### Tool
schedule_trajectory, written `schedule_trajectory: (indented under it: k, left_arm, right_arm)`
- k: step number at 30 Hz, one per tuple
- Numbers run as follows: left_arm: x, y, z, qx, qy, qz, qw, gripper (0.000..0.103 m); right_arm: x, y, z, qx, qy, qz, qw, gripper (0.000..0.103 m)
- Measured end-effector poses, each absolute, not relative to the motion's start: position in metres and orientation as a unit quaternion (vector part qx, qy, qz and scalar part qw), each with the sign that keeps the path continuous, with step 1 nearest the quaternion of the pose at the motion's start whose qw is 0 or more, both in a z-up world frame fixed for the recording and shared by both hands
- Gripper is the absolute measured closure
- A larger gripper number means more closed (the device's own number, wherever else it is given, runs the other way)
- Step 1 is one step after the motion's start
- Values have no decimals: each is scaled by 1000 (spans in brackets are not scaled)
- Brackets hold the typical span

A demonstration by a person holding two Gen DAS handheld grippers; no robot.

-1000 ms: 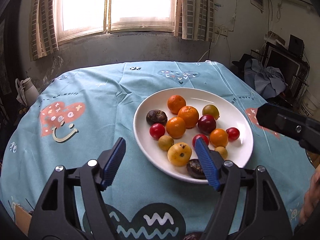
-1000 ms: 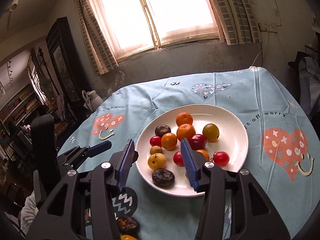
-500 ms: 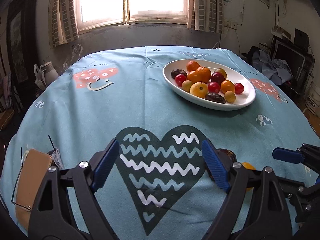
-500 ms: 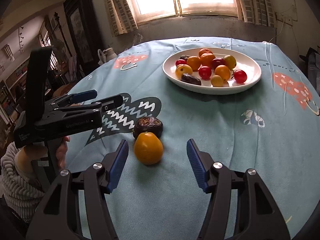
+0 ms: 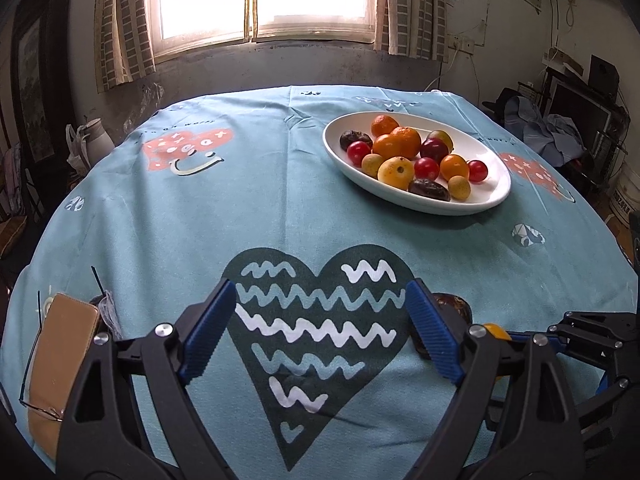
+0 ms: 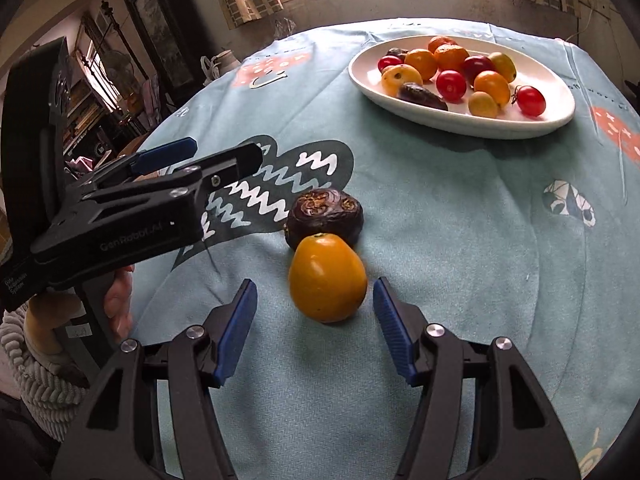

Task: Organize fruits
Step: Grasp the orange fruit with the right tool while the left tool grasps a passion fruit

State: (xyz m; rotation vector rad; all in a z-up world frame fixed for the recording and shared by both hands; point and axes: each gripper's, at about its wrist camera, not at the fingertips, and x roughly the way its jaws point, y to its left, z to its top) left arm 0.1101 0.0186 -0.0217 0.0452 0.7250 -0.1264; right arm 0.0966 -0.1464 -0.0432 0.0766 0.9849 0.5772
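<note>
A white oval plate (image 5: 486, 160) (image 6: 560, 92) holds several oranges, red tomatoes, yellow fruits and dark fruits. An orange-yellow fruit (image 6: 327, 278) lies on the tablecloth, touching a dark wrinkled fruit (image 6: 325, 216) behind it. My right gripper (image 6: 314, 314) is open, its blue pads just short of either side of the orange-yellow fruit. My left gripper (image 5: 322, 330) is open and empty over the dark heart print; it also shows in the right wrist view (image 6: 168, 156). The dark fruit (image 5: 454, 306) peeks out behind the left gripper's right finger.
A light blue tablecloth (image 5: 260, 208) covers the round table. A brown case (image 5: 60, 352) with glasses lies at the left edge. A white kettle (image 5: 94, 140) stands beyond the table on the left. Clutter and clothes (image 5: 532, 124) fill the right.
Both grippers have drawn back from above the plate to the table's near side. The right gripper has come closer to the orange-yellow fruit, which now sits between its fingers.
</note>
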Motion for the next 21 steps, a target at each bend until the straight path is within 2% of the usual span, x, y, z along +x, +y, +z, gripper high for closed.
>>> schedule_trajectory:
  k: [1, 3, 11, 15, 21]
  left_arm:
    - [110, 18, -22, 24, 354, -63, 933, 15]
    - [110, 16, -22, 26, 355, -65, 932, 15]
    - [104, 3, -25, 40, 355, -99, 929, 15]
    - [99, -23, -30, 85, 356, -119, 923, 14]
    - [105, -47, -43, 125, 373, -129, 910, 14]
  right_arm:
    - [97, -147, -44, 37, 469, 269, 840, 46]
    - [98, -151, -44, 47, 470, 269, 839, 64]
    - [78, -191, -15, 25, 390, 189, 901, 65]
    - [92, -220, -20, 74, 398, 162, 900, 65]
    - [91, -221, -20, 82, 397, 179, 897, 65]
